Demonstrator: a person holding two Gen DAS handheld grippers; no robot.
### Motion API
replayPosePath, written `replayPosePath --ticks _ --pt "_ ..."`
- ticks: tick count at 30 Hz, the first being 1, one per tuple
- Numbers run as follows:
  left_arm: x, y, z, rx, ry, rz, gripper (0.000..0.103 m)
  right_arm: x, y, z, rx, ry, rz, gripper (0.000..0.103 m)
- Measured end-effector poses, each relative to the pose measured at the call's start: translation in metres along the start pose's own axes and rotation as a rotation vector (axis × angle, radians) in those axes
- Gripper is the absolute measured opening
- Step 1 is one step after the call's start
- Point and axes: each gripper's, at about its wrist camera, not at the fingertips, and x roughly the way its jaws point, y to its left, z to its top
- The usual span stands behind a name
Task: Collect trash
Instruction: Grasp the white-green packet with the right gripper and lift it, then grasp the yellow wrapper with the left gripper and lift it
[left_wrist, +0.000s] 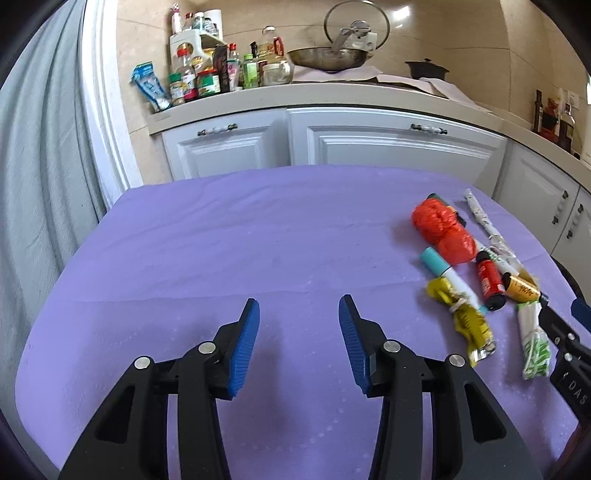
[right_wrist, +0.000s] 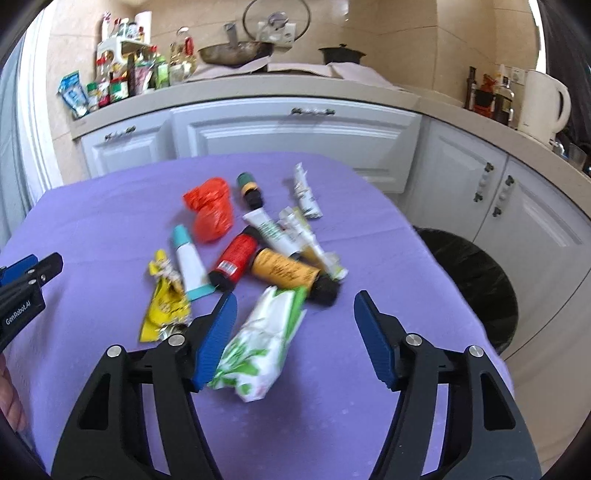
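Right now my right tongs (right_wrist: 291, 332) gape wide over the green-and-white wrapper (right_wrist: 258, 347), lengthwise between the jaws; left tongs (left_wrist: 299, 343), also wide, hover farther off.

I see a table under a purple cloth (right_wrist: 110, 229), its left half bare. Toward its right edge the litter lies close together: a red plastic bag (right_wrist: 210, 208) nearest the far edge, a teal-capped tube (right_wrist: 188, 258) touching a yellow wrapper (right_wrist: 164, 299), a red bottle (right_wrist: 234, 260) against an orange bottle (right_wrist: 284, 273), white tubes (right_wrist: 291, 232) piled behind, and a green-and-white packet (right_wrist: 258, 345) nearest the near edge.
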Motion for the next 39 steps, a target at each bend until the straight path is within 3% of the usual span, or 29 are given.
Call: replayPosePath --ticks 13,15,20,30,39 --pt "-0.001 -0.004 -0.008 -0.006 0.011 -0.035 0.049 0.012 0.001 -0.01 0.016 0.076 -0.014 0.069" --pt "-0.001 -0.006 -0.009 -0.005 0.012 -0.038 0.05 0.014 0.001 -0.011 0.017 0.09 0.003 0.065" --pt "0.0 -0.01 -0.01 -0.001 0.017 -0.043 0.051 0.015 0.003 -0.014 0.007 0.103 0.048 0.032" --pt "-0.003 -0.027 -0.012 0.018 0.028 -0.072 0.052 0.0 0.002 -0.014 -0.043 0.05 0.029 0.03" --pt "-0.009 -0.069 -0.014 0.062 0.044 -0.14 0.057 -0.01 -0.039 -0.019 0.014 0.024 -0.029 0.03"
